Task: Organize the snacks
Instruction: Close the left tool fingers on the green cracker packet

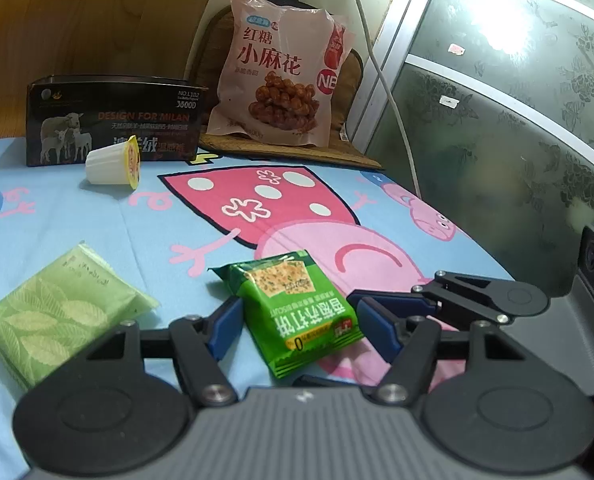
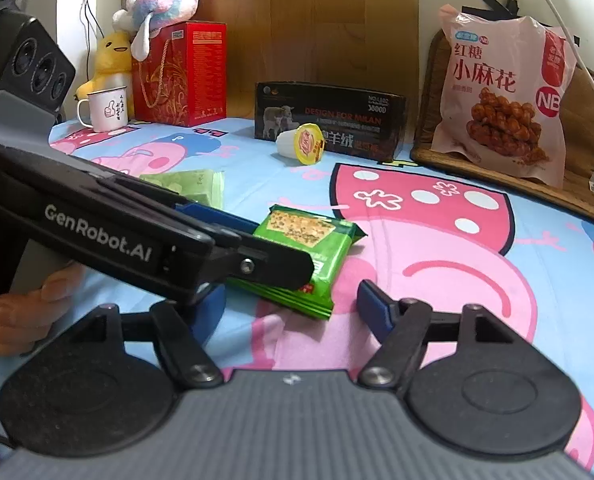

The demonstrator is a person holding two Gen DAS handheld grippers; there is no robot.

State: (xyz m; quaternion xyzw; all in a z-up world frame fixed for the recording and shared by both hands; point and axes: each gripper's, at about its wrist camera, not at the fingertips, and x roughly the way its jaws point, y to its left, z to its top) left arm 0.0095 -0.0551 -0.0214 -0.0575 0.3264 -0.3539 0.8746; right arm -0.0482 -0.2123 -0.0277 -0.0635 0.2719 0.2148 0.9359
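Box (image 1: pixel 113 120) lettered "DESIGN FOR MILAN", tool body reading "GenRobot.AI"

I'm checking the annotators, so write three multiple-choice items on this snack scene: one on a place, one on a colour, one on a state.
1. Where does the jelly cup lie?
A. before the dark box
B. on the pink bag
C. in the mug
2. The biscuit packet is:
A. red
B. green
C. white
3. The left claw is:
A. shut empty
B. lifting the packet
C. open around the packet

A: it lies on its side before the box. B: green wrapper. C: both pads stand clear of it.
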